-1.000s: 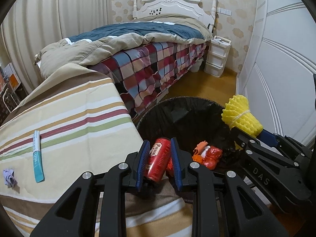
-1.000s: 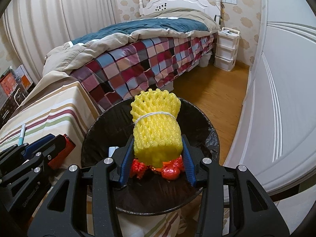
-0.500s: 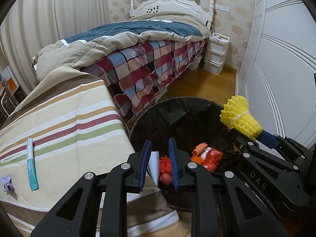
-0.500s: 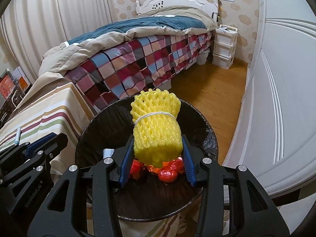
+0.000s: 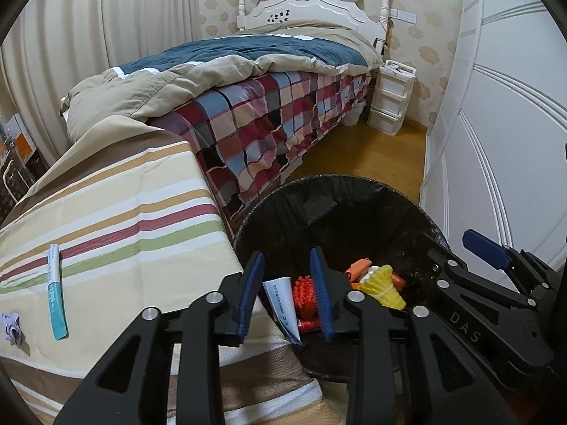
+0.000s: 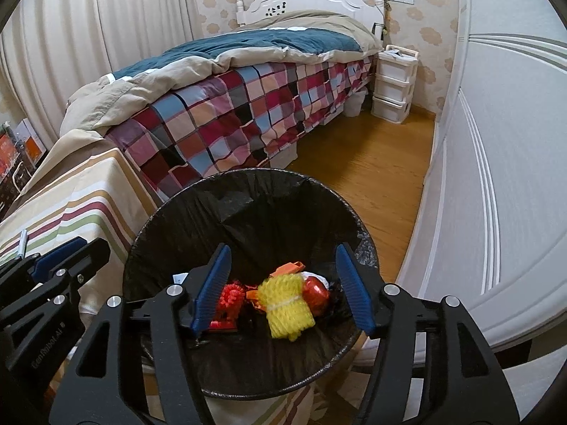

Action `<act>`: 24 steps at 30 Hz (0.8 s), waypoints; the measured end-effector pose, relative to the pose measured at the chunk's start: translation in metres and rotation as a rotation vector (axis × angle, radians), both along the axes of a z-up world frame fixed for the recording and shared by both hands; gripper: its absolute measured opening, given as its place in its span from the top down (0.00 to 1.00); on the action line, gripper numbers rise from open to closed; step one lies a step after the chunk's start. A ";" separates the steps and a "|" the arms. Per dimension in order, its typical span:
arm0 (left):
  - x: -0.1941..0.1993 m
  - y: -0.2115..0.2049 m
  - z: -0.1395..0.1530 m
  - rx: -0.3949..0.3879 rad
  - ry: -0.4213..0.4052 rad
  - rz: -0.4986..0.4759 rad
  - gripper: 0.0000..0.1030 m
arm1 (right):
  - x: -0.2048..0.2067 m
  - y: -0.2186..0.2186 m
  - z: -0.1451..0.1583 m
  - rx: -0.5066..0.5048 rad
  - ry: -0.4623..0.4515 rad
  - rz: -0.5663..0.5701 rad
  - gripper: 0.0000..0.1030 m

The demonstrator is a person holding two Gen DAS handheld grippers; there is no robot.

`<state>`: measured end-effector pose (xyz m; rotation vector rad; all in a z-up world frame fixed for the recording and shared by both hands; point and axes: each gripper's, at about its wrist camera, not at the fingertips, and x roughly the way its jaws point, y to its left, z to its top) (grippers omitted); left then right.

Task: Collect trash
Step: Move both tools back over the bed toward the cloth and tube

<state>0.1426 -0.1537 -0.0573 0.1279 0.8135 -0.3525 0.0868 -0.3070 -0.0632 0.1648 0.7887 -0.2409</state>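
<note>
A black-lined trash bin [image 6: 248,191] stands beside the striped table; it also shows in the left wrist view [image 5: 354,191]. Inside lie a yellow foam net [image 6: 287,310], a red can [image 6: 315,292], red-orange bits [image 6: 232,297] and a white packet [image 5: 281,301]. The foam net shows in the left wrist view [image 5: 382,287] too. My right gripper [image 6: 283,290] is open and empty above the bin. My left gripper [image 5: 285,288] is open and empty over the bin's left rim. On the table lie a teal tube [image 5: 56,302] and a small purple scrap [image 5: 12,329].
The striped tablecloth [image 5: 124,248] covers the table at the left. A bed with a checked blanket [image 6: 230,120] stands behind the bin. A white wardrobe [image 6: 496,177] is at the right. White drawers [image 6: 393,85] stand at the far wall, past the wooden floor [image 6: 372,177].
My left gripper opened and the red can dropped into the bin. My right gripper then opened and the yellow foam net fell into the bin.
</note>
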 end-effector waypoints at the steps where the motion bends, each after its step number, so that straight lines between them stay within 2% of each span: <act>1: 0.000 0.000 0.000 -0.001 0.000 0.001 0.65 | -0.001 0.000 0.000 0.000 -0.001 -0.002 0.41; 5: -0.001 0.004 0.003 -0.012 -0.005 0.017 0.50 | -0.003 0.001 0.003 -0.004 -0.003 -0.006 0.40; 13: -0.007 0.025 0.007 -0.018 -0.005 0.065 0.34 | -0.010 0.016 0.012 -0.011 -0.017 0.009 0.35; 24: -0.021 0.093 0.010 -0.009 -0.002 0.189 0.28 | -0.015 0.064 0.024 0.009 -0.031 0.107 0.34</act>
